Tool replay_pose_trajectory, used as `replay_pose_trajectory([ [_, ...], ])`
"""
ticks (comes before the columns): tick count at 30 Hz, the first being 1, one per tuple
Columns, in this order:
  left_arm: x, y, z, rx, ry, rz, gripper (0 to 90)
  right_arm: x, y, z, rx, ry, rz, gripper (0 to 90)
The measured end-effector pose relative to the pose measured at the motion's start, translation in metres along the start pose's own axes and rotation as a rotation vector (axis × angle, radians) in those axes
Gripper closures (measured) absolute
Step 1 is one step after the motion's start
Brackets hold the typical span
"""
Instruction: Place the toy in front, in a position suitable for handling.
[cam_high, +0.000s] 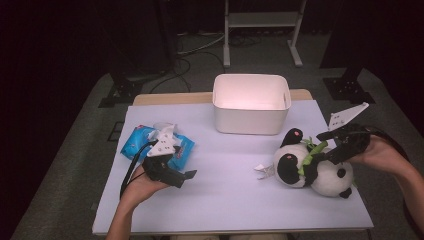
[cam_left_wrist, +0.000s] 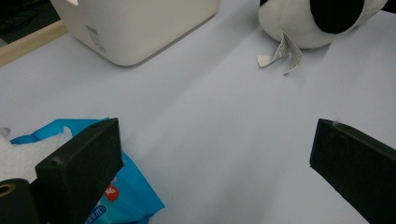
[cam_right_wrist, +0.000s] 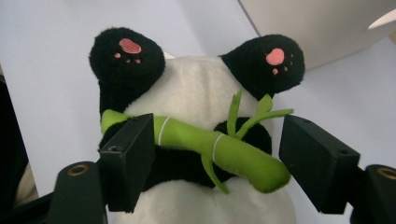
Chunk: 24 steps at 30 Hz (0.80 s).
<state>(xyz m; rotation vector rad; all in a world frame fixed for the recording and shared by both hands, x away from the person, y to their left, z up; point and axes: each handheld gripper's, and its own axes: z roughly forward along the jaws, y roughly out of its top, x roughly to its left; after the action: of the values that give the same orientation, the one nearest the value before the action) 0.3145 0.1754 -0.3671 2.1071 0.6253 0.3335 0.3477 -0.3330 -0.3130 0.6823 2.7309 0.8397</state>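
Note:
A black-and-white panda plush (cam_high: 320, 172) lies on its back at the table's right, holding a green bamboo stalk (cam_high: 309, 155). My right gripper (cam_high: 326, 146) hovers over its belly, open, with the jaws on either side of the bamboo (cam_right_wrist: 210, 147) and the panda (cam_right_wrist: 196, 88), not touching. A blue wipes pack (cam_high: 145, 142) lies at the left. Beside and just right of it my left gripper (cam_high: 184, 178) stands open over bare table, its jaws (cam_left_wrist: 215, 163) wide apart with the pack (cam_left_wrist: 126, 200) by its left jaw.
A white bin (cam_high: 250, 102) stands at the back centre, its corner (cam_left_wrist: 135, 23) showing in the left gripper view. The panda's paper tag (cam_high: 263, 170) lies on the pale table (cam_high: 225, 205). A stand and cables are on the floor behind.

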Motion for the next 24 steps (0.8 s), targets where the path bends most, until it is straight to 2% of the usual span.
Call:
replay_pose_trajectory([
  [6, 0.0, 0.0, 0.001, 0.006, -0.001, -0.001, 1.8, -0.005, -0.005, 0.003, 0.02, -0.013, 0.011, 26.0],
  [7, 0.0, 0.0, 0.001, 0.005, -0.001, -0.001, 1.9, -0.006, -0.007, 0.004, 0.019, -0.011, 0.018, 29.8],
  [10, 0.0, 0.0, 0.001, 0.004, 0.0, -0.004, 1.8, -0.007, -0.009, 0.004, 0.012, -0.003, 0.023, 32.8],
  [17, 0.0, -0.001, 0.001, 0.01, 0.001, 0.0, 1.8, -0.005, -0.012, 0.003, -0.002, 0.004, 0.023, 52.3],
  [23, 0.0, -0.001, 0.001, 0.01, 0.001, -0.004, 1.8, -0.003, -0.017, 0.002, -0.011, 0.019, 0.023, 61.5],
  [24, 0.0, -0.002, 0.002, 0.011, -0.001, -0.005, 1.8, -0.002, -0.018, 0.001, -0.015, 0.026, 0.028, 66.2],
])
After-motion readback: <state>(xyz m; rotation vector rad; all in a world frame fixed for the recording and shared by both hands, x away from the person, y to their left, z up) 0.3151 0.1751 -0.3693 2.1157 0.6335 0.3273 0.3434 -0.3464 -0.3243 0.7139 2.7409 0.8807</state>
